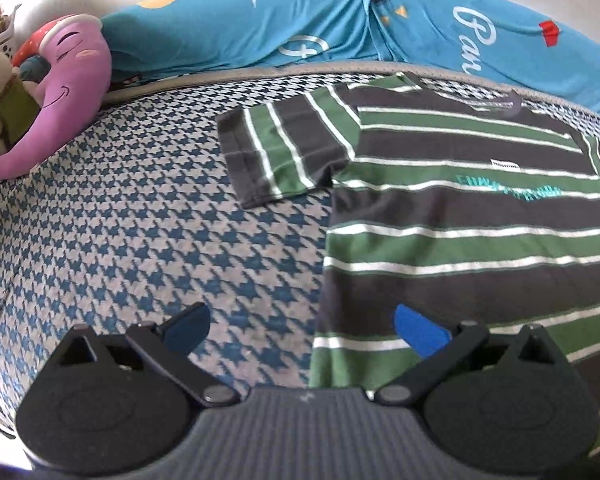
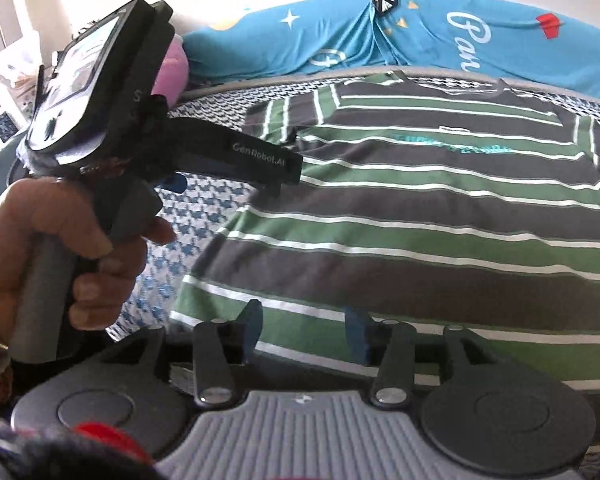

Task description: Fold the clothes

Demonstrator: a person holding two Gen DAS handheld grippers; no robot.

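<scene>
Left tool (image 1: 302,330) spread wide, holds nothing, hovers over the left hem edge of the striped T-shirt (image 1: 460,216) | shirt lies flat on the houndstooth bed (image 1: 140,220), sleeve (image 1: 276,152) out, no fold made yet || Right tool (image 2: 304,334) spread, empty, above the shirt hem (image 2: 320,320) | hand (image 2: 72,248) grips the other tool; all folds remain.

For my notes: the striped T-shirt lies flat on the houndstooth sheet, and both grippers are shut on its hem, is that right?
Not quite. Both wrist views show the left gripper and right gripper open, gripping nothing. The striped T-shirt does lie flat on the houndstooth sheet.
</scene>
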